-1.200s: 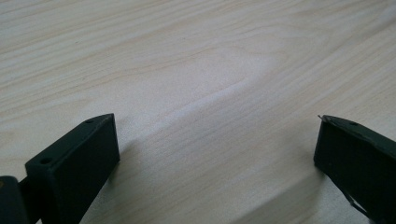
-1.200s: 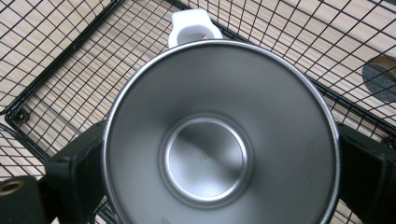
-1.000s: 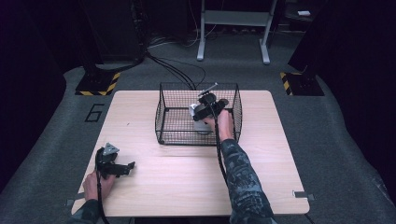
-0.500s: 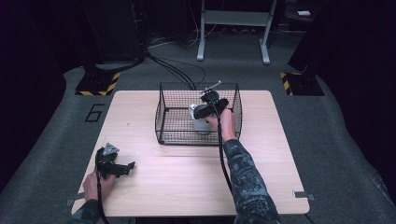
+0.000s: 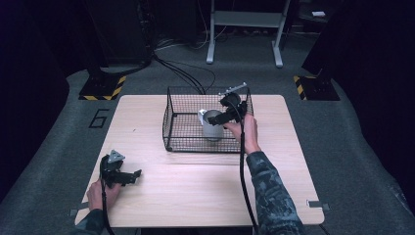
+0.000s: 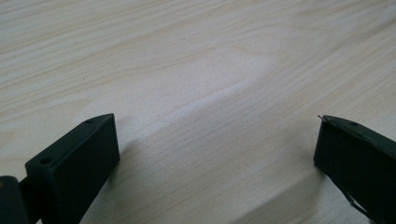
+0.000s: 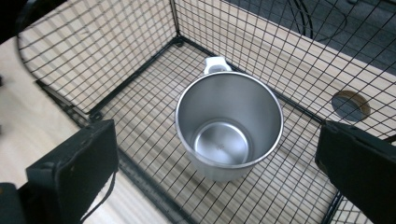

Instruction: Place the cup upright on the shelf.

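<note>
Your right claw (image 5: 216,119) hangs over the wire basket (image 5: 171,122) with its jaws spread wide and nothing between them. The steel mug (image 7: 229,126) stands upright on the basket floor, toward the basket's right end and directly below that claw, its white handle (image 7: 216,64) pointing at the basket's far wall.

The step in hand looks like either taking hold of the mug or backing off from it. If you mean to grip it, come straight down so that one jaw goes inside the mouth and the other outside the wall, or so that both straddle the body, and close only once the rim sits well between the pads. The steel is smooth and round, so a shallow pinch near the lip may slip. Turn the jaws away from the handle side.

What hems you in is the basket itself. Its right wall and near wall stand close to the mug, and your right hand (image 5: 248,131) rests just at the near rim, so lift vertically until the mug's base clears the wires.

Your left claw (image 5: 128,176) lies on the bench (image 5: 195,186) well to the basket's near left, jaws wide apart and empty over bare wood.
</note>
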A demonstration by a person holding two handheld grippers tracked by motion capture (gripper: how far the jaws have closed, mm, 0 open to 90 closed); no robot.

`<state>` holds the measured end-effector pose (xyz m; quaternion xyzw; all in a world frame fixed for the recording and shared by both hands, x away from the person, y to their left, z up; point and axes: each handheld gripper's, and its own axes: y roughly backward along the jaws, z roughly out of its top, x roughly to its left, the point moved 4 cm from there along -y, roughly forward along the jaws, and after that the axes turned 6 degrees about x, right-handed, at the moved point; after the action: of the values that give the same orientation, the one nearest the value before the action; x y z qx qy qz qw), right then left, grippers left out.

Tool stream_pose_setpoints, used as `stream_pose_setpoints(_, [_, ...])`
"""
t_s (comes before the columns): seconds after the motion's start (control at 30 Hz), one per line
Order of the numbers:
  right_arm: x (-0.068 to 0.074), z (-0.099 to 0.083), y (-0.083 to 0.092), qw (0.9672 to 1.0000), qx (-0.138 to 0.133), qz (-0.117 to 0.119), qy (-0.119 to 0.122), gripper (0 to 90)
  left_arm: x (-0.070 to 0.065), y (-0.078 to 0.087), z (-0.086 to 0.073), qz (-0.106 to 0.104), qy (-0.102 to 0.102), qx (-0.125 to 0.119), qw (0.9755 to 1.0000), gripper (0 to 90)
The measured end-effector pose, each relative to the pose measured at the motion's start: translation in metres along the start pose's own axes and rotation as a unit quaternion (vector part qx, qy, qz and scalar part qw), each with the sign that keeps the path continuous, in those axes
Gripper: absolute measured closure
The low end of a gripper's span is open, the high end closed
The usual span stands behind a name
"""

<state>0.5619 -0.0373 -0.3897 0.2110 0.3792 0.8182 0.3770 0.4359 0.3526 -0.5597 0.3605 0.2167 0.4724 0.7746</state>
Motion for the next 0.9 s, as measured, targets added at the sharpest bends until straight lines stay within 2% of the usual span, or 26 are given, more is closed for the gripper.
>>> stream_pose_setpoints(0.33, [0.012,-0.019,0.038,0.9994,-0.015,-0.001,0.032,0.0,0.0,0.0,0.0,0.0,0.0,0.0,1.0,0.0])
stream_pose_setpoints(0.43, [0.015,-0.024,0.046,0.9993,-0.022,-0.001,0.03,0.0,0.0,0.0,0.0,0.0,0.0,0.0,1.0,0.0])
stream_pose_setpoints(0.47, [0.016,-0.028,0.051,0.9993,-0.024,-0.002,0.028,0.0,0.0,0.0,0.0,0.0,0.0,0.0,1.0,0.0])
stream_pose_setpoints(0.57, [0.018,-0.038,0.066,0.9983,-0.035,-0.006,0.046,0.0,0.0,0.0,0.0,0.0,0.0,0.0,1.0,0.0])
stream_pose_setpoints(0.63, [0.021,-0.045,0.074,0.9982,-0.04,-0.009,0.044,0.0,0.0,0.0,0.0,0.0,0.0,0.0,1.0,0.0])
stream_pose_setpoints(0.7, [0.021,-0.052,0.081,0.9976,-0.04,-0.015,0.055,0.0,0.0,0.0,0.0,0.0,0.0,0.0,1.0,0.0])
stream_pose_setpoints(0.73, [0.022,-0.055,0.084,0.9978,-0.043,-0.017,0.046,0.0,0.0,0.0,0.0,0.0,0.0,0.0,1.0,0.0])
stream_pose_setpoints(0.83, [0.018,-0.069,0.092,0.9974,-0.046,-0.026,0.049,0.0,0.0,0.0,0.0,0.0,0.0,0.0,1.0,0.0])
stream_pose_setpoints(0.9, [0.015,-0.08,0.098,0.9975,-0.046,-0.032,0.043,0.0,0.0,0.0,0.0,0.0,0.0,0.0,1.0,0.0])
